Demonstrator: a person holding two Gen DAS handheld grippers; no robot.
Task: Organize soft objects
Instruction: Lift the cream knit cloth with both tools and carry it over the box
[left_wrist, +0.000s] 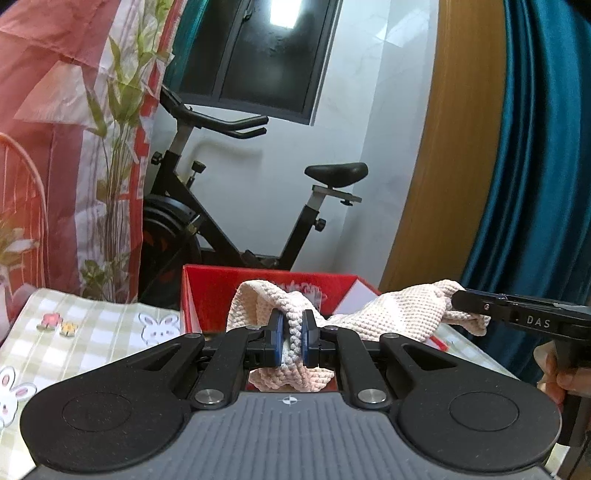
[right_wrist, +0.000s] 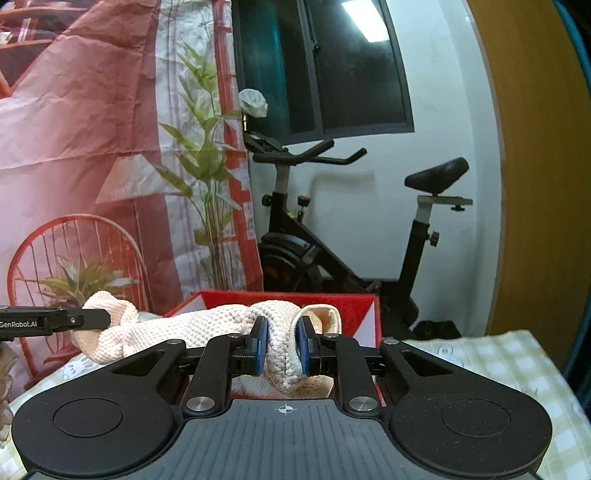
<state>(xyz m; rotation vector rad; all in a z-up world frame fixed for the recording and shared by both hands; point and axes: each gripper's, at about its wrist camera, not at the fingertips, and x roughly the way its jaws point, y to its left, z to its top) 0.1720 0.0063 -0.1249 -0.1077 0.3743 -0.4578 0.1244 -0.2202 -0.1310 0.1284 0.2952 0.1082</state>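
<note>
The cream knitted cloth (left_wrist: 402, 314) hangs stretched above the red box (left_wrist: 207, 291). The left gripper (left_wrist: 293, 341) is clamped on one end, the right gripper (right_wrist: 282, 345) on the other, over the checked tablecloth (left_wrist: 99, 325).

A knitted cloth (left_wrist: 399, 314) hangs stretched between two grippers above an open box (left_wrist: 207, 295): the left gripper (left_wrist: 292, 338) pinches one end and the right gripper (right_wrist: 280, 345) the other. The box sits on a table covered with a tablecloth (left_wrist: 92, 325), toward its far edge. Behind the table stands an exercise bike (left_wrist: 229, 206) against the wall, with a printed backdrop (right_wrist: 92, 147) to its left and a curtain (left_wrist: 535, 166) to its right.
</note>
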